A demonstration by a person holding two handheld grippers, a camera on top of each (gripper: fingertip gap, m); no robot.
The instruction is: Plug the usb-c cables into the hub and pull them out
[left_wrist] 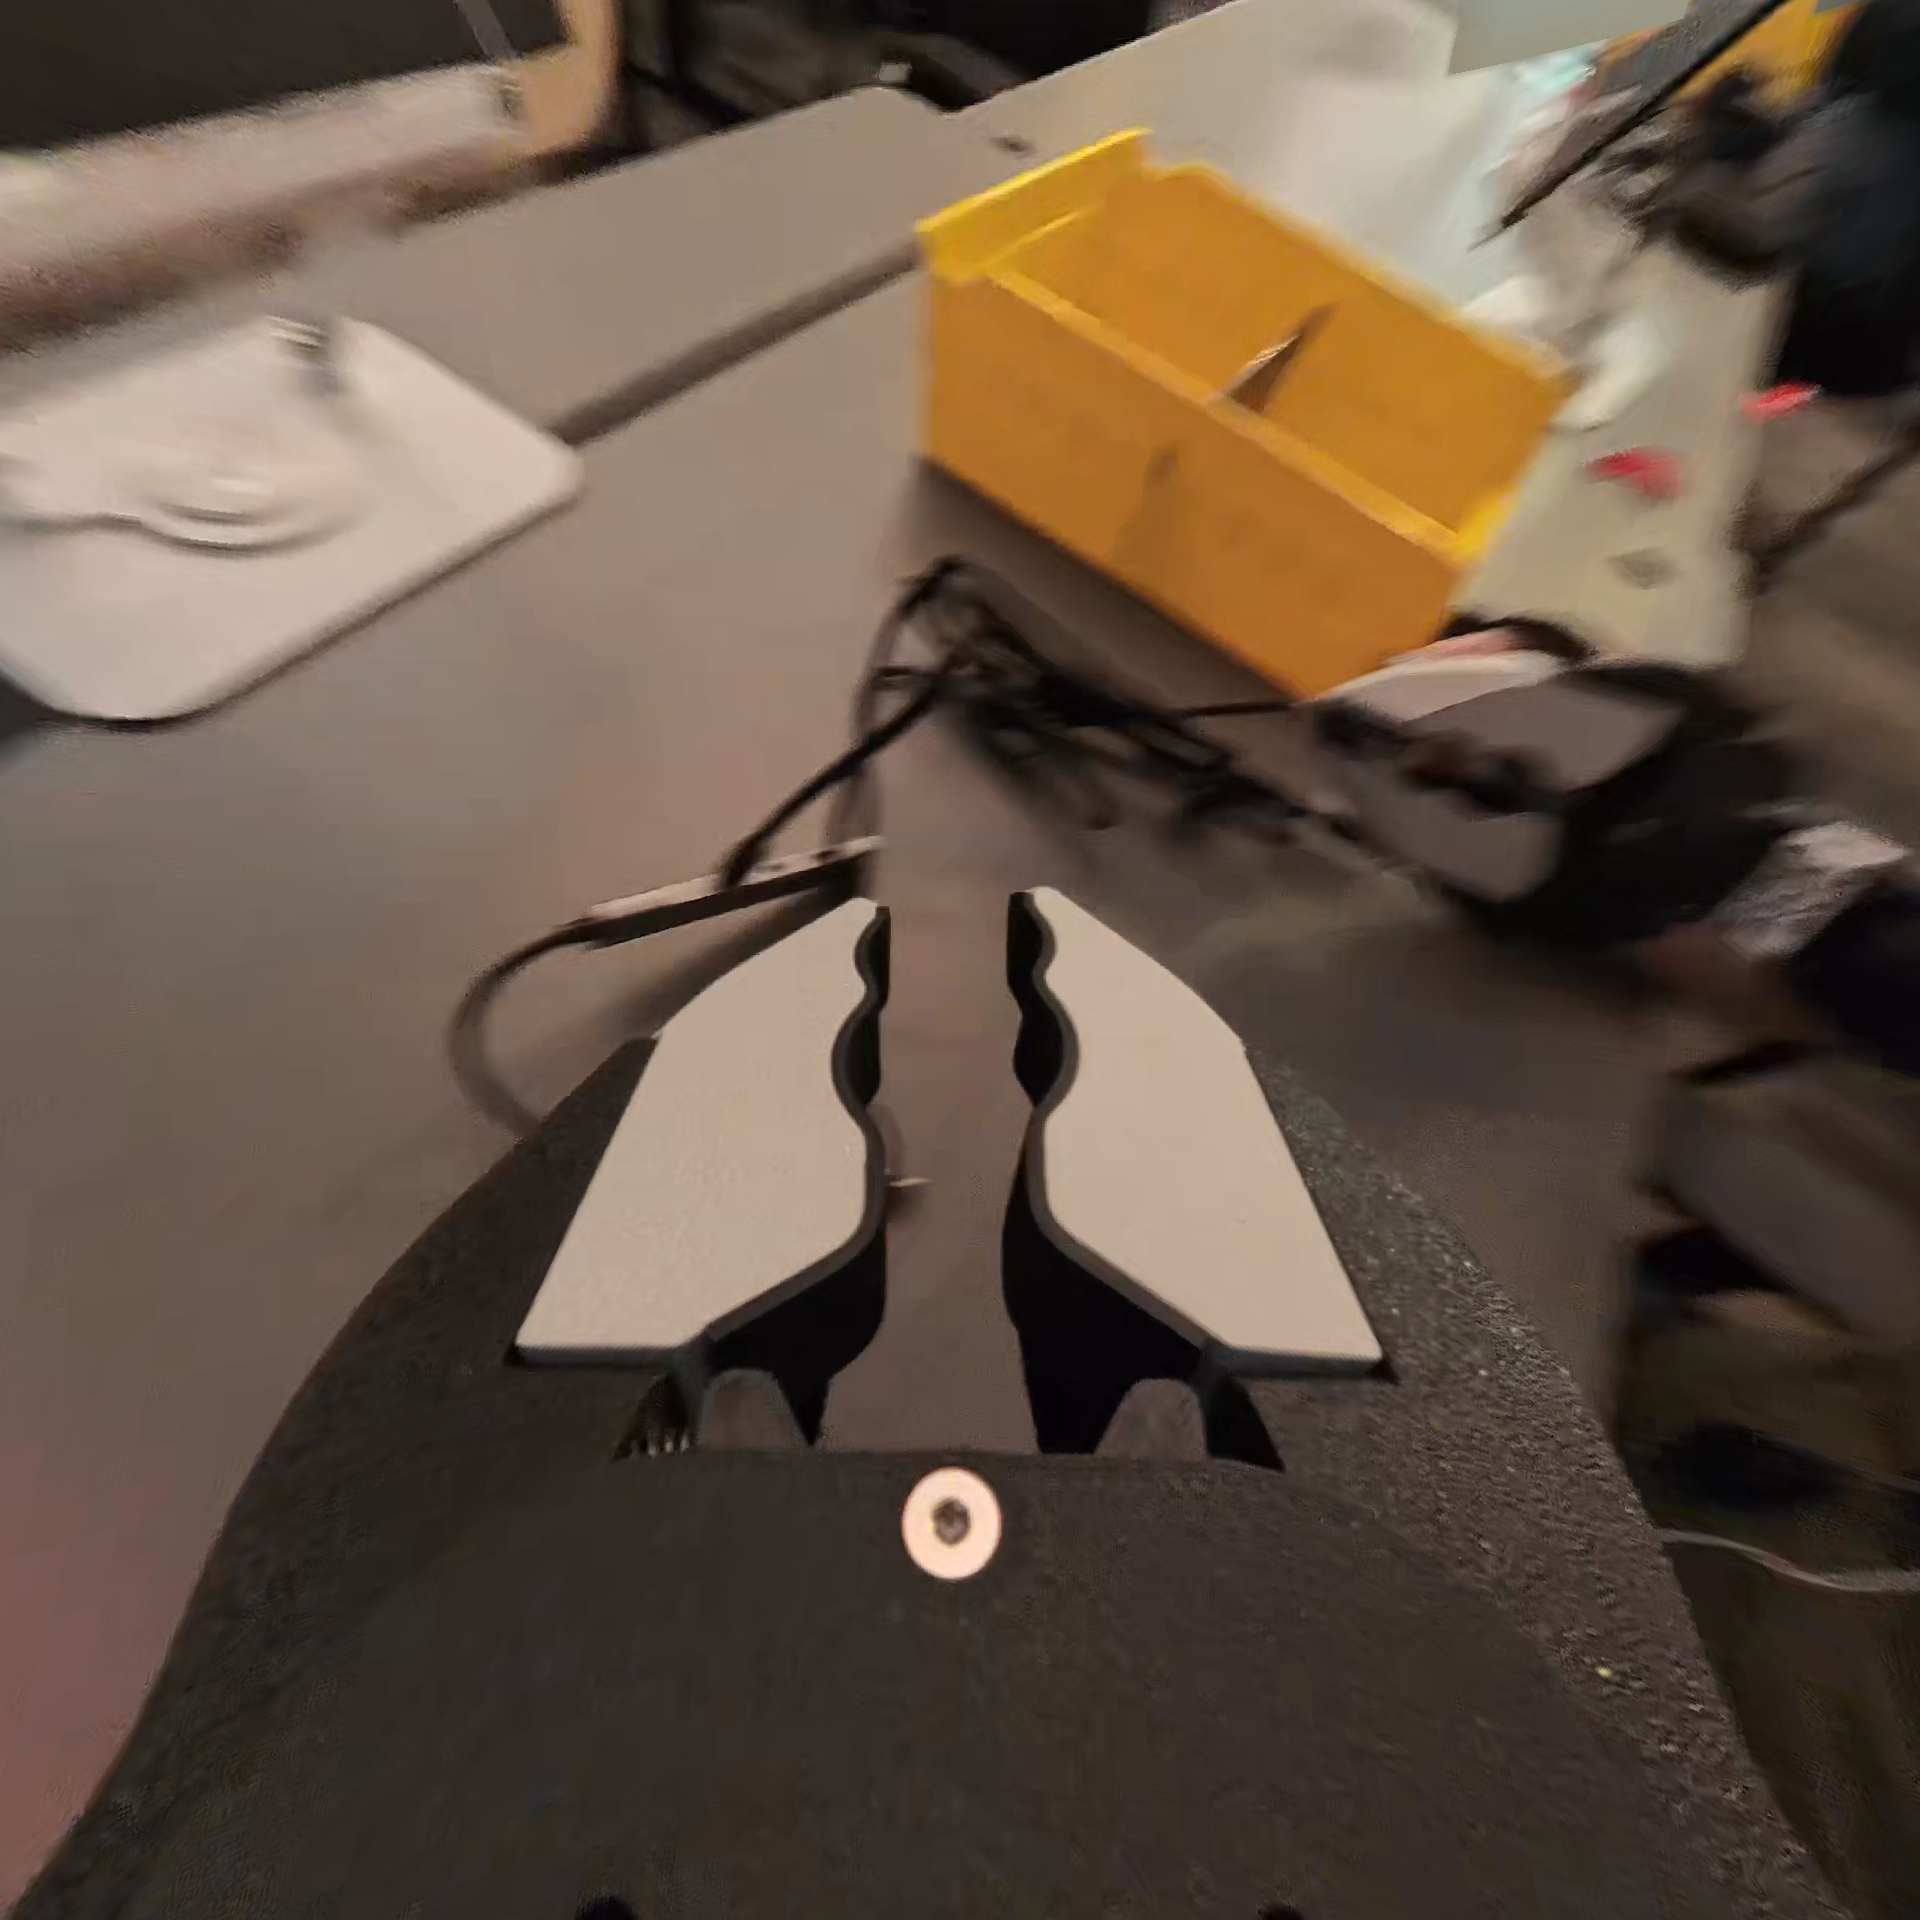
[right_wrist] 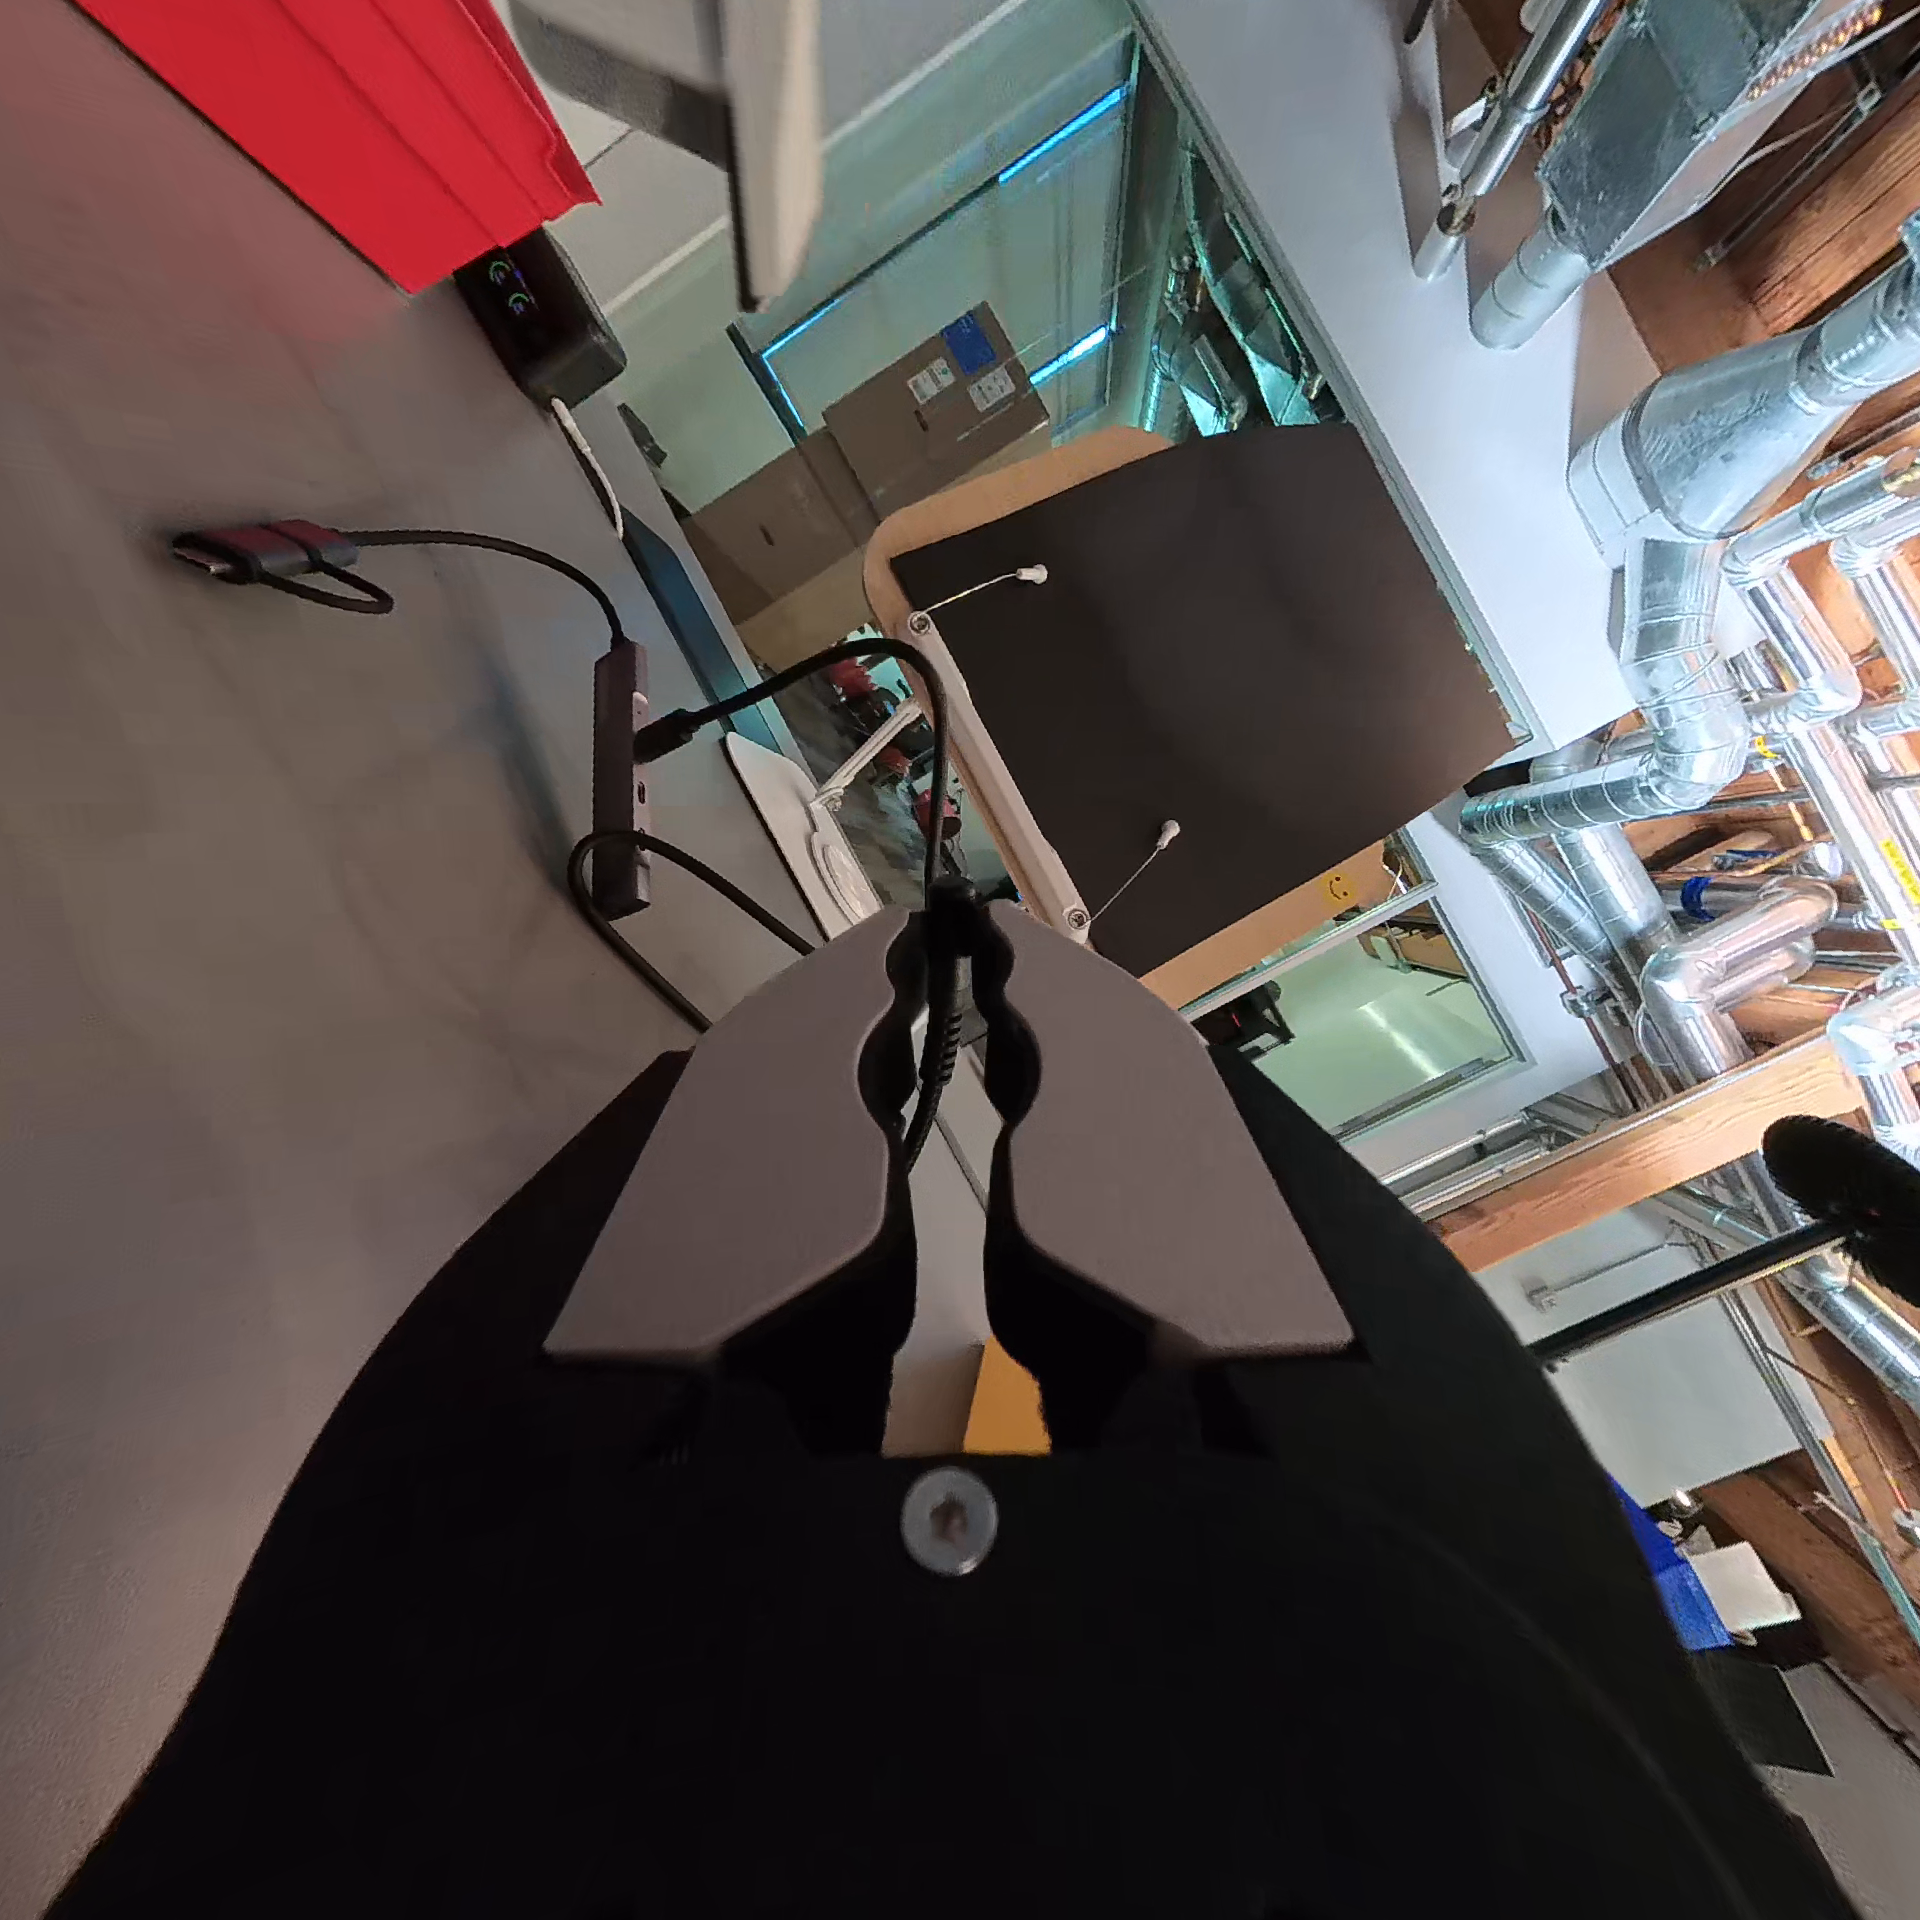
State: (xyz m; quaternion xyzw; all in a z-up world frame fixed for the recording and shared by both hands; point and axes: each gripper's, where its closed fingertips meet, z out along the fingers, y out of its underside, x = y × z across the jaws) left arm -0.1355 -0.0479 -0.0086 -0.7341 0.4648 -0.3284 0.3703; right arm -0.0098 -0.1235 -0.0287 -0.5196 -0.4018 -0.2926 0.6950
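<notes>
Ahead of your left gripper [left_wrist: 948,914] the table [left_wrist: 312,883] is bare btwn its parted fingers. A cable tangle [left_wrist: 997,686] and yellow bin [left_wrist: 1226,416] block farther on; the white pad [left_wrist: 208,540] sits off left.

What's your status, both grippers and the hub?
Left gripper open, empty. Right gripper shut on black cable. Hub on table, one cable plug seated. Nothing in the way.
</notes>
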